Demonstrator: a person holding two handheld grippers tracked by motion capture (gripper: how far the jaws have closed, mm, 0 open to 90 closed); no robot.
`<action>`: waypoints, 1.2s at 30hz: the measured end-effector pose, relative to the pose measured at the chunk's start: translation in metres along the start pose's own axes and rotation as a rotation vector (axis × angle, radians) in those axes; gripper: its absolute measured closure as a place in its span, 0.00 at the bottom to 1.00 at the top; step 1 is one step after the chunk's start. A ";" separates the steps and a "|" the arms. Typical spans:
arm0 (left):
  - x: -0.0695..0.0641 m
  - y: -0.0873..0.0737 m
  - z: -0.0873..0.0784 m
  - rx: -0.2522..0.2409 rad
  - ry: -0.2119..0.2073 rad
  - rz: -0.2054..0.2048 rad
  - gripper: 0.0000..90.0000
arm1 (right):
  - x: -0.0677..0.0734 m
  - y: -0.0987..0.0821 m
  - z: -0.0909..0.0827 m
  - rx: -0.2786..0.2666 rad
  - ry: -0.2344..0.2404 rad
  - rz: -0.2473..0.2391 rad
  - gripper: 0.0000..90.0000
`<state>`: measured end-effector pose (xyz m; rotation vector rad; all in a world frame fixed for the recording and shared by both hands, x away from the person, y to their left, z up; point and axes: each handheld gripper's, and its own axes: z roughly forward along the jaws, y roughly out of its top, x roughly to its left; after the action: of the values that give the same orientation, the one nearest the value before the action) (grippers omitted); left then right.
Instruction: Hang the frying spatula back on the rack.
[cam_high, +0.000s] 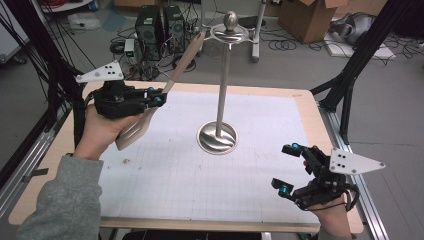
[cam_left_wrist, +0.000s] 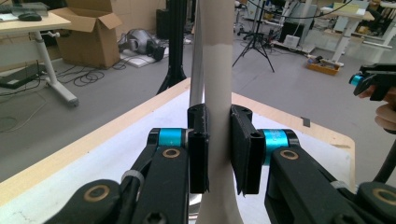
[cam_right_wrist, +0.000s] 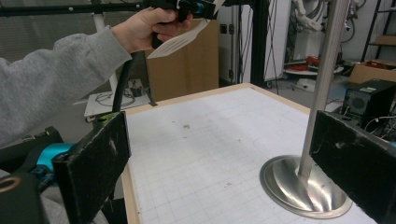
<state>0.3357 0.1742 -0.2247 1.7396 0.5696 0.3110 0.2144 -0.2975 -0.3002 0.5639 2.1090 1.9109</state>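
My left gripper (cam_high: 159, 97) is held above the table's far left corner, shut on a pale slotted spatula (cam_high: 134, 129). The spatula's handle (cam_high: 186, 59) slants up to the right, its tip close to the ring at the top of a metal stand (cam_high: 223, 85). In the left gripper view the jaws (cam_left_wrist: 218, 149) clamp the handle (cam_left_wrist: 218, 93) upright between the pads. The stand's round base (cam_high: 217, 137) sits mid-table. My right gripper (cam_high: 287, 168) rests open at the near right with nothing between its jaws (cam_right_wrist: 224, 163); it faces the stand's pole (cam_right_wrist: 322, 79) and the left hand's spatula (cam_right_wrist: 180, 42).
A white grid mat (cam_high: 200, 175) covers the wooden table (cam_high: 305, 97). Black frame legs (cam_high: 350, 75) stand off the far right corner. On the floor behind are computer towers (cam_high: 160, 25), cables and a cardboard box (cam_high: 310, 17).
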 end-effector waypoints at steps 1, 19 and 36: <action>0.000 0.000 0.000 0.000 0.002 -0.001 0.86 | 0.000 0.000 0.000 -0.001 0.000 -0.006 0.05; 0.004 -0.006 0.011 0.002 -0.006 -0.016 0.86 | 0.003 0.002 -0.002 -0.005 -0.002 -0.019 0.05; 0.004 -0.008 0.021 0.009 -0.019 -0.028 0.86 | 0.003 0.003 -0.004 -0.007 -0.003 -0.016 0.05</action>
<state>0.3474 0.1602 -0.2375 1.7400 0.5817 0.2718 0.2105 -0.2997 -0.2969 0.5462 2.0983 1.9071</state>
